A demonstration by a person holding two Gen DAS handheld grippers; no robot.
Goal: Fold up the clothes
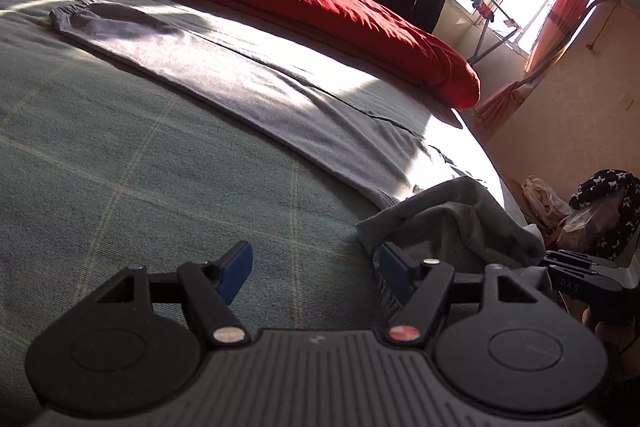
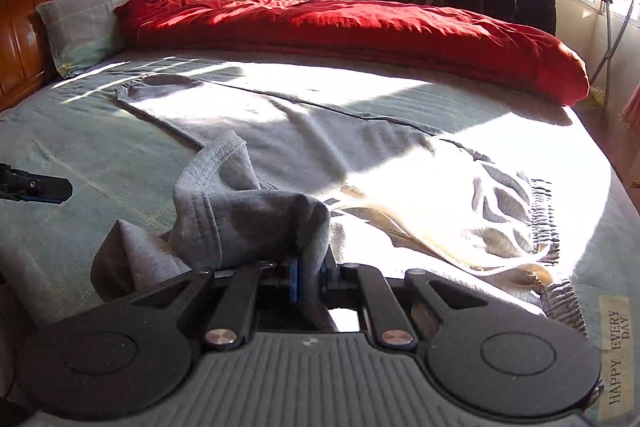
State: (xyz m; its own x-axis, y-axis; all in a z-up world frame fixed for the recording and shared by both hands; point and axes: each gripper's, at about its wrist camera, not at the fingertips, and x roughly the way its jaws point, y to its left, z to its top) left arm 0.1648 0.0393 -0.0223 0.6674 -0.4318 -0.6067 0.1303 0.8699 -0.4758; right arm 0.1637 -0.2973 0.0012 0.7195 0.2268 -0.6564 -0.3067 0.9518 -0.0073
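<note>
The long grey knit trousers [image 2: 304, 131] lie stretched across the green checked bed cover [image 2: 100, 155], one leg flat ahead of the right tool [image 2: 308, 267], the elastic waistband off to its right and the far cuff away to its front left. The right tool is clenched on a bunched hem of the other leg, which humps up directly over its fingers. The left tool [image 1: 312, 267] is released, jaws spread wide, low over the bed cover with the lifted grey fabric just to its right. The pinch looks shallow and holds a thick wad, so a quick pull could let the cloth slip out. Judging by the slack, dragging it forward might also wrinkle the flat leg or skew the fold, since nothing pins the waistband.
</note>
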